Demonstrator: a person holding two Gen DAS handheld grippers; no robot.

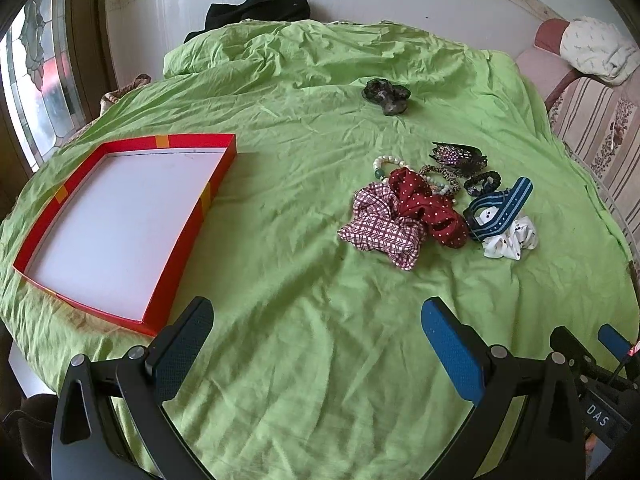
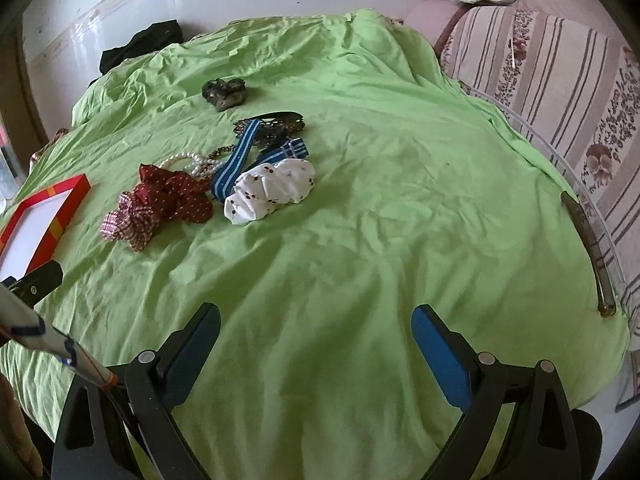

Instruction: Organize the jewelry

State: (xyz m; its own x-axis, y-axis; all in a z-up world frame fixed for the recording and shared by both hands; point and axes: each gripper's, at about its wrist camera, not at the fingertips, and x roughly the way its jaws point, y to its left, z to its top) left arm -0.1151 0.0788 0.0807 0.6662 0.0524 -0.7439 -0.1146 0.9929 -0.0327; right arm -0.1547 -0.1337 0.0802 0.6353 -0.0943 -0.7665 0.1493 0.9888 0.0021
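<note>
Both my grippers, left [image 1: 316,340] and right [image 2: 316,340], hover spread wide and empty over the green sheet [image 1: 304,288], because the scrunchie-and-pearl-bracelet pile [image 1: 432,204] sits ahead, waiting for the empty red tray [image 1: 188,236].

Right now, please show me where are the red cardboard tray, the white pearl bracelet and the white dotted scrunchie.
red cardboard tray [image 1: 188,236]: left wrist view, right wall.
white pearl bracelet [image 1: 383,161]: left wrist view, top beads.
white dotted scrunchie [image 2: 270,190]: right wrist view, middle fabric.

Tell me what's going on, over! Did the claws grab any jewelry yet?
Left gripper and right gripper: jaws open, empty, above the green sheet. Jewelry pile untouched; red tray empty. Nothing blocking.
</note>
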